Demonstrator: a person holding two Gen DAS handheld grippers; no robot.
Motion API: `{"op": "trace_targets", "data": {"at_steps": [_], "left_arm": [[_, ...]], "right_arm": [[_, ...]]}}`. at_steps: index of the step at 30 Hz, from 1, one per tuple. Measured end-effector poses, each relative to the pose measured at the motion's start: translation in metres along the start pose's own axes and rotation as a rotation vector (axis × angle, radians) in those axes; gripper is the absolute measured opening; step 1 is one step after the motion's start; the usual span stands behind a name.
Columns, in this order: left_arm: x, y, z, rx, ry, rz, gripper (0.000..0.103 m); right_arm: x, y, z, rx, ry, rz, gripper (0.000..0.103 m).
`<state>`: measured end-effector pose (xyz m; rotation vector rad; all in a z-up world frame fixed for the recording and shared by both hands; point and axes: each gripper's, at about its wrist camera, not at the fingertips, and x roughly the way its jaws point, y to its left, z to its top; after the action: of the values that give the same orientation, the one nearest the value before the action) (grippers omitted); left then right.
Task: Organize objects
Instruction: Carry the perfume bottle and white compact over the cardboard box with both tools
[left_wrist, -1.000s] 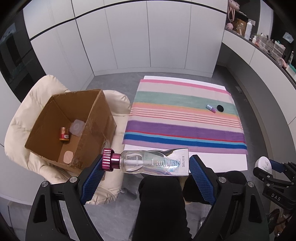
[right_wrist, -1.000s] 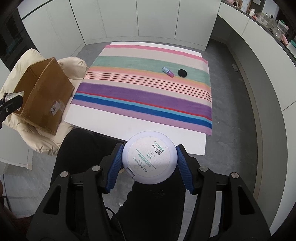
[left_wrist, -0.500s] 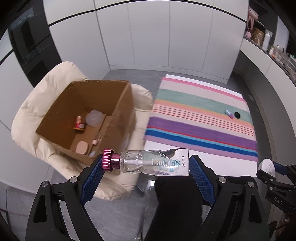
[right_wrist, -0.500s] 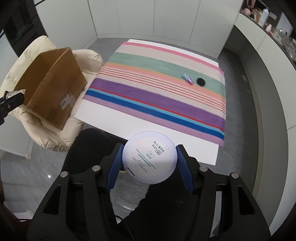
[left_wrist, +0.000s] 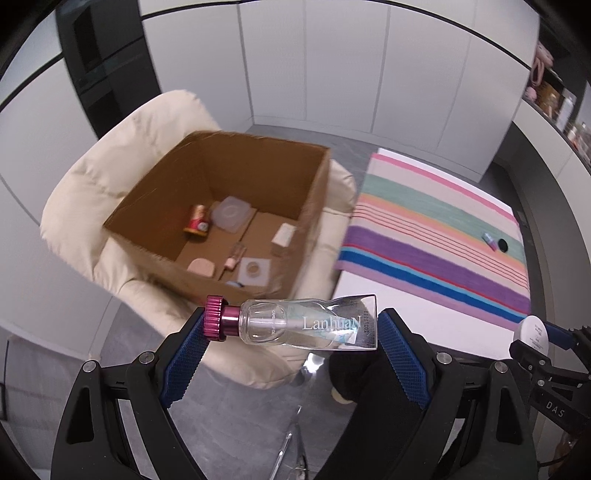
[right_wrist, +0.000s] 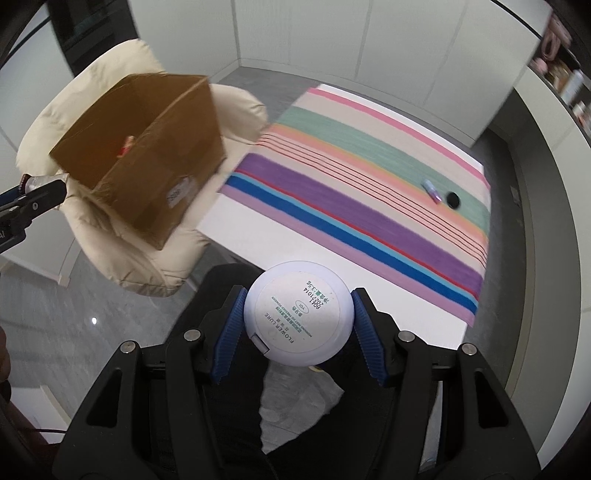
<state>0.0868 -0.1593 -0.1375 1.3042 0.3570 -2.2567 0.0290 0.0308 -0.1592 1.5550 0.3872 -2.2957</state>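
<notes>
Left wrist view: my left hand-held gripper (left_wrist: 291, 326) pinches a clear bottle (left_wrist: 295, 325) end to end, near the open cardboard box (left_wrist: 236, 218).
My right hand-held gripper (right_wrist: 297, 318) clamps a white round compact (right_wrist: 297, 317) by its sides. Box sits on a cream chair (left_wrist: 122, 166), left of the striped tabletop (right_wrist: 369, 192). A small tube (right_wrist: 431, 189) and black cap (right_wrist: 453, 199) lie far right on the stripes.

"LanhuaN" bottle (left_wrist: 306, 326); "FLOWER·LURE" compact (right_wrist: 297, 317)

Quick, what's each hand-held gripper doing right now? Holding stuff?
Left hand-held gripper: closed on the clear bottle, lying sideways between its pads.
Right hand-held gripper: closed on the round white compact.
</notes>
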Motion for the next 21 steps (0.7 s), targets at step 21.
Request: {"op": "trace_targets", "data": {"at_steps": [21], "left_arm": [[0.016,0.102,-0.020,-0.165,0.061,0.061,0.090]], "right_arm": [[0.006,0.124,0.037,-0.242,0.000,0.086,0.060]]}}
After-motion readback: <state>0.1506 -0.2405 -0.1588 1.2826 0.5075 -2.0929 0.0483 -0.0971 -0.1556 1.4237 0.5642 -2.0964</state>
